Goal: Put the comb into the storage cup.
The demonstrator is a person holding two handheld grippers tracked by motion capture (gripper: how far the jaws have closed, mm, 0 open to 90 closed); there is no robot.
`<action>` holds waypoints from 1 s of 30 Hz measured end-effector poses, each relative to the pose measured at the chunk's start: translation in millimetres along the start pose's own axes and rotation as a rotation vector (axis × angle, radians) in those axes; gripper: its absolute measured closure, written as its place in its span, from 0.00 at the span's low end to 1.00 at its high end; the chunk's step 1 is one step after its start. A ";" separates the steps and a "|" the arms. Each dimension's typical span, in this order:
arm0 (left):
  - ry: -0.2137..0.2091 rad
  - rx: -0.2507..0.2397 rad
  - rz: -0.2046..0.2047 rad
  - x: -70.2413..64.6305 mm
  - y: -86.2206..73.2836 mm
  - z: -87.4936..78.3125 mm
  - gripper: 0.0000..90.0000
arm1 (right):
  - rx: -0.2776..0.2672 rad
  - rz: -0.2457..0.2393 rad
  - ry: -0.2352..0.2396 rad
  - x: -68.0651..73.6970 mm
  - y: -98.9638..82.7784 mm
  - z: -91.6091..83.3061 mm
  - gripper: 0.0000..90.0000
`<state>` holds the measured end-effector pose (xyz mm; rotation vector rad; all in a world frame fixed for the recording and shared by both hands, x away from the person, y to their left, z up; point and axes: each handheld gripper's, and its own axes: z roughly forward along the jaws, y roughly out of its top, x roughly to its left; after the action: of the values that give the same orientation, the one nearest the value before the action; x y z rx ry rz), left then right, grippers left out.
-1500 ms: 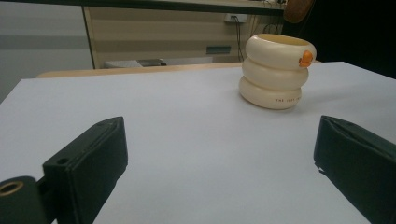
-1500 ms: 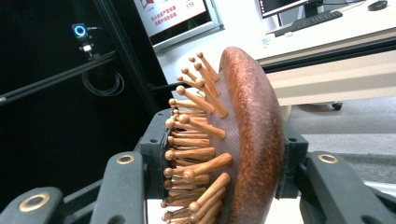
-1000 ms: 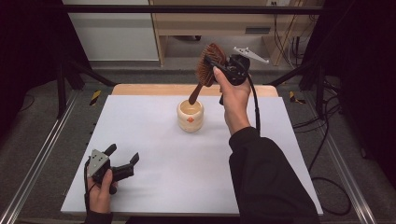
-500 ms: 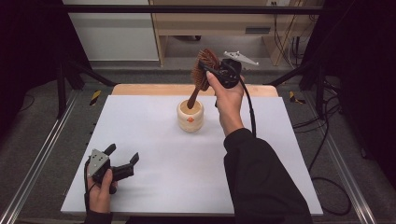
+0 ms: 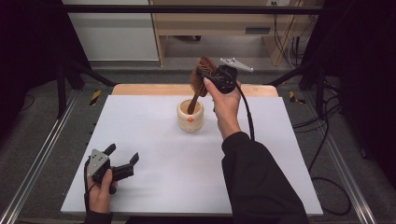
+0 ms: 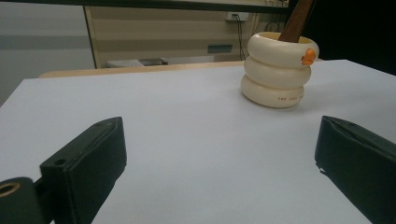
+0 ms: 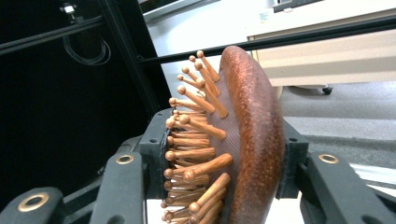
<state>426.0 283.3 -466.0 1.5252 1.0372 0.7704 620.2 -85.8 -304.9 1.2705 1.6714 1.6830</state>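
Two grippers here, and they're doing very different jobs. Over in the upper middle of the high view, the right gripper [image 5: 208, 77] is clamped on the head of a wooden hairbrush [image 5: 201, 78]; in the right gripper view you can see one jaw against the bristle side and the other against the smooth back of the hairbrush [image 7: 247, 140]. Gripping it by the head leaves the handle free to point down into the cup [image 5: 190, 115], a cream, ring-stacked holder just above the middle of the white table [image 5: 154, 140]. Looks to me like the handle tip is already inside the rim, so the tilt is probably there to guide it in.

At the lower left, the left gripper [image 5: 123, 163] rests on the table with its jaws spread and nothing between them, parked out of the way.

Writing: the cup [image 6: 279, 70] has an orange mark near its rim and a tiny line of lettering on the bottom ring, too small for me to read.
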 end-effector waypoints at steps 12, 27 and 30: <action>-0.004 0.001 0.000 0.3 0.0 0.2 0.03 | 0.023 -0.002 0.000 1.1 -11.8 7.5 0.56; -0.011 0.005 0.002 -0.4 -0.2 0.7 0.03 | 0.048 -0.044 -0.004 4.5 -17.0 12.2 0.56; -0.012 0.005 0.001 -0.4 -0.2 0.7 0.03 | 0.051 -0.042 -0.001 5.5 -18.0 13.0 0.56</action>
<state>426.5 282.6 -466.3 1.5326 1.0305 0.7594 623.3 -71.3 -322.4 1.2506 1.7383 1.6248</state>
